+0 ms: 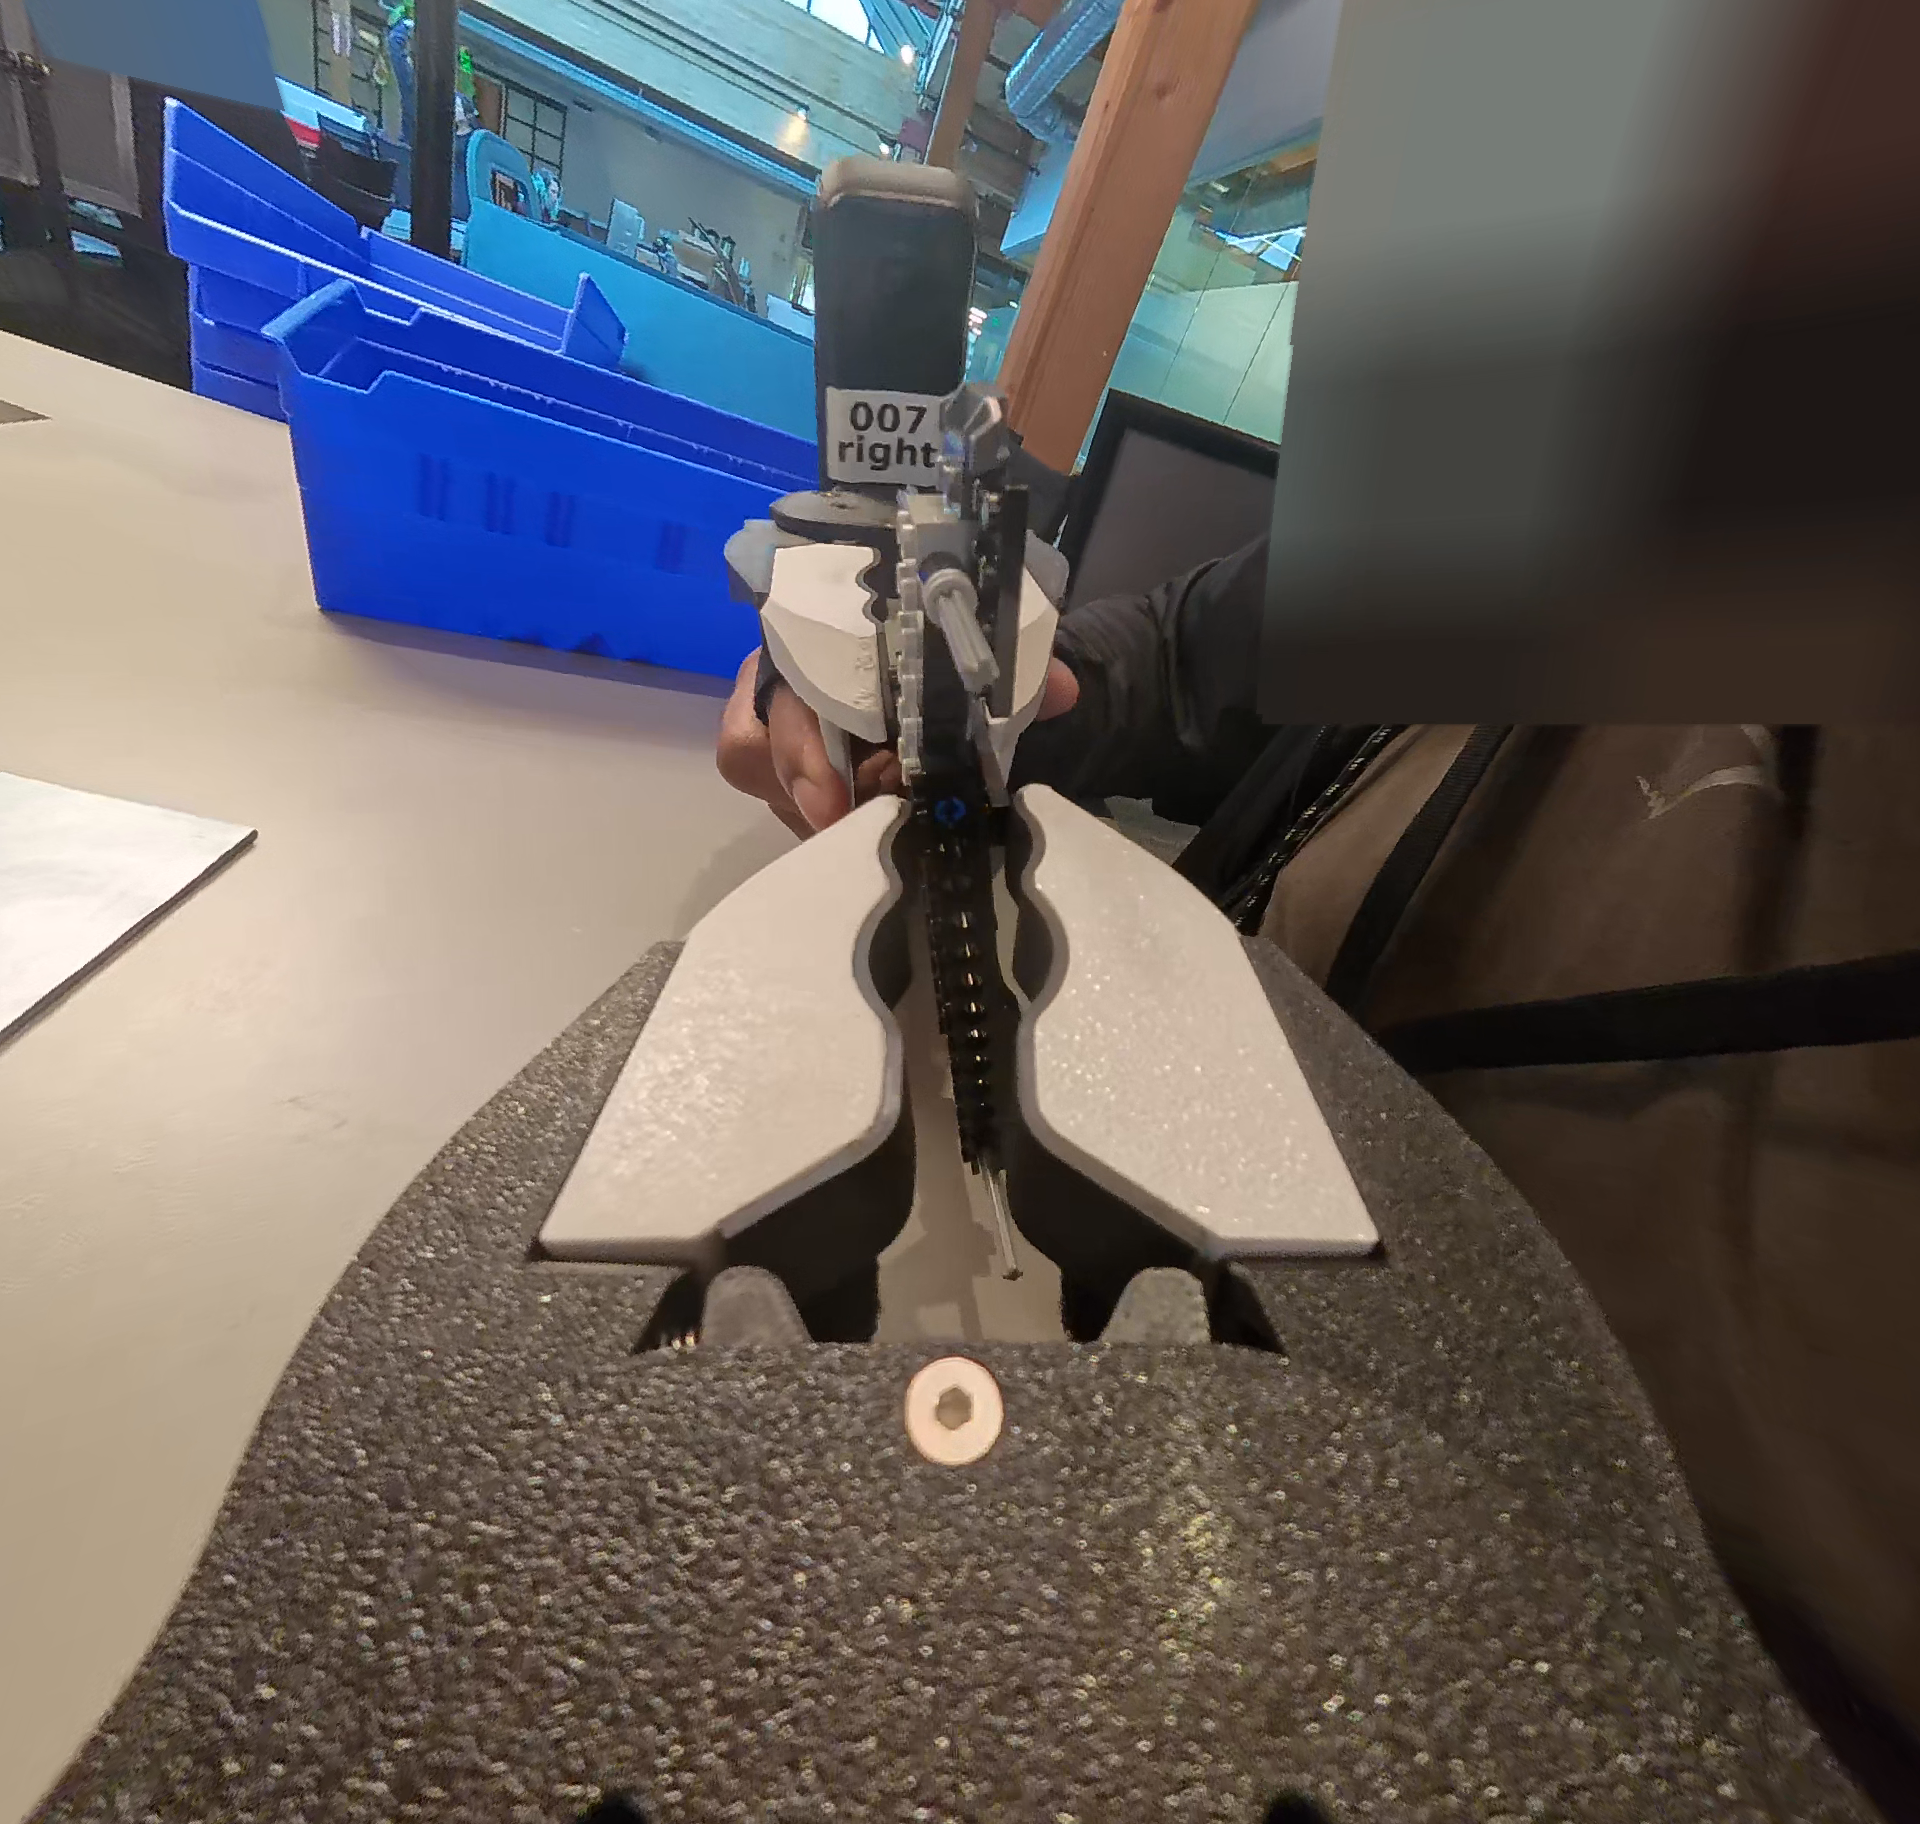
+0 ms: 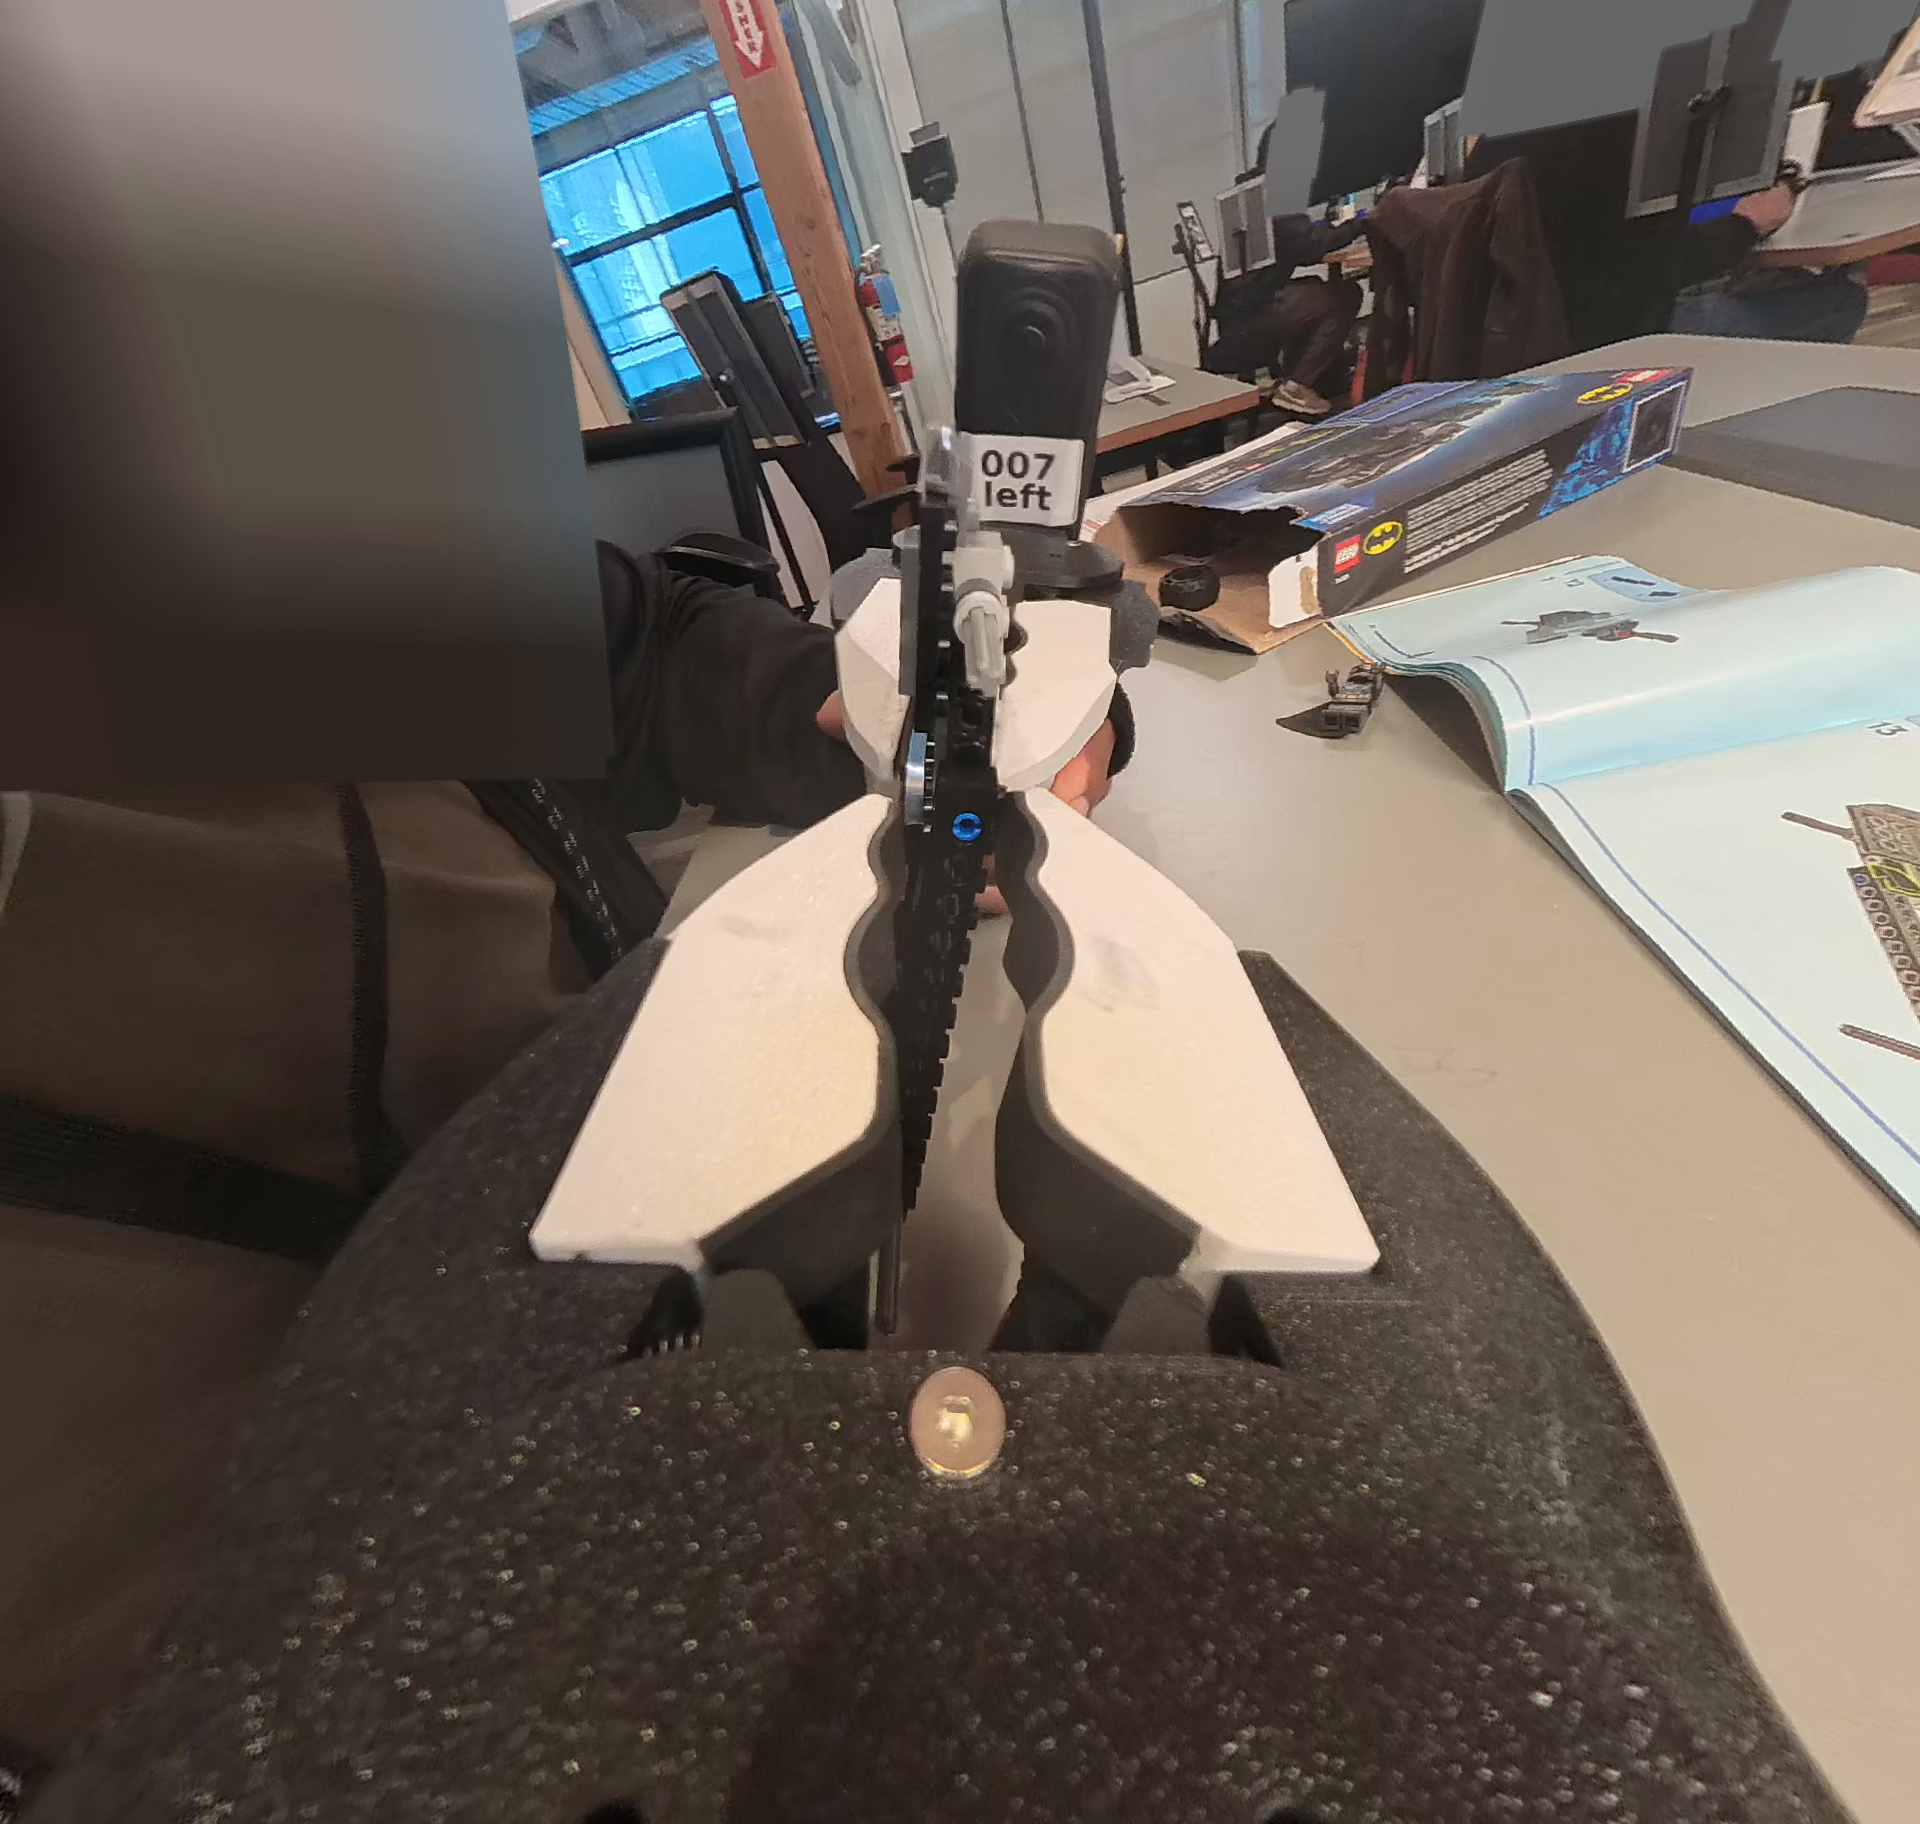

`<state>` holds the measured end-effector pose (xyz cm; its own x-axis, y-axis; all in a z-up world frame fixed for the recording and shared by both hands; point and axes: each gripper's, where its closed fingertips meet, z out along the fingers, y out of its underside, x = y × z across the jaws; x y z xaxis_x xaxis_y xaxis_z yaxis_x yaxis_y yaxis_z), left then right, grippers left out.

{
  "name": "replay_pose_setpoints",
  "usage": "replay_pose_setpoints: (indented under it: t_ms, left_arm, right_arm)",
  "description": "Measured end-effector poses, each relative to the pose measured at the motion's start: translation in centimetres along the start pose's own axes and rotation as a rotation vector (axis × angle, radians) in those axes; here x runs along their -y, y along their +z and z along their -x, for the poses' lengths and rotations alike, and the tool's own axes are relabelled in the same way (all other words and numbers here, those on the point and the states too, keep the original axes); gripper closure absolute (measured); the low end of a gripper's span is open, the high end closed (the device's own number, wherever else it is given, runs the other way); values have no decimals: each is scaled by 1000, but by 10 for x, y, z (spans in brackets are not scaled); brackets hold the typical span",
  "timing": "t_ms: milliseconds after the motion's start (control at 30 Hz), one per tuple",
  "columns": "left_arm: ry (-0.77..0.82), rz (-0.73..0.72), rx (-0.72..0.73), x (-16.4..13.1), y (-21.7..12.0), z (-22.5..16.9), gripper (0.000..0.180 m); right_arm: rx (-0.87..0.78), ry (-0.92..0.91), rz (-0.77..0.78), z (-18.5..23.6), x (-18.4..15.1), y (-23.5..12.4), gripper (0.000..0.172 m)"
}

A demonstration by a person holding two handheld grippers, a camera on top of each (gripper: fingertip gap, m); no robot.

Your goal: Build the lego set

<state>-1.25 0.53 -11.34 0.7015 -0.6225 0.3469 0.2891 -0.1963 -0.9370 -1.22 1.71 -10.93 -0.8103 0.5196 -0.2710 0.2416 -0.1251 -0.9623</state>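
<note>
My fingers (image 1: 1049,844) on both grippers pinch one black brick assembly (image 1: 961,964) edge-on above the surface (image 1: 312,839); uneven squeezing could twist it, popping the grey pin (image 1: 961,621) loose.

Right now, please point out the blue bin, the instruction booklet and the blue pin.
blue bin (image 1: 540,517): left wrist view, its side wall.
instruction booklet (image 2: 1704,714): right wrist view, open page.
blue pin (image 2: 966,825): right wrist view, its end.

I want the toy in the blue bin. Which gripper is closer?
Right, likely: the blue bin sits near the right gripper, while the left gripper is farther off. Both hold the toy.
</note>
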Motion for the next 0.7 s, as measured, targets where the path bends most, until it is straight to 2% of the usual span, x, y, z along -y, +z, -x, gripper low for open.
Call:
replay_pose_setpoints:
  t_ms: [167, 333, 467, 700]
  left_arm:
    - [26, 20, 21, -1, 0, 2, 165]
    - [-14, 0, 15, 1, -1, 5, 165]
    - [-7, 0, 88, 1, -1, 13, 161]
    - [27, 23, 114, -2, 4, 12, 160]
  right_arm:
    - [-12, -27, 16, -1, -2, -1, 155]
    - [-35, 5, 5, -5, -2, 0, 155]
    - [-72, -12, 5, -12, -2, -1, 156]
    - [-83, -42, 1, -9, -1, 1, 156]
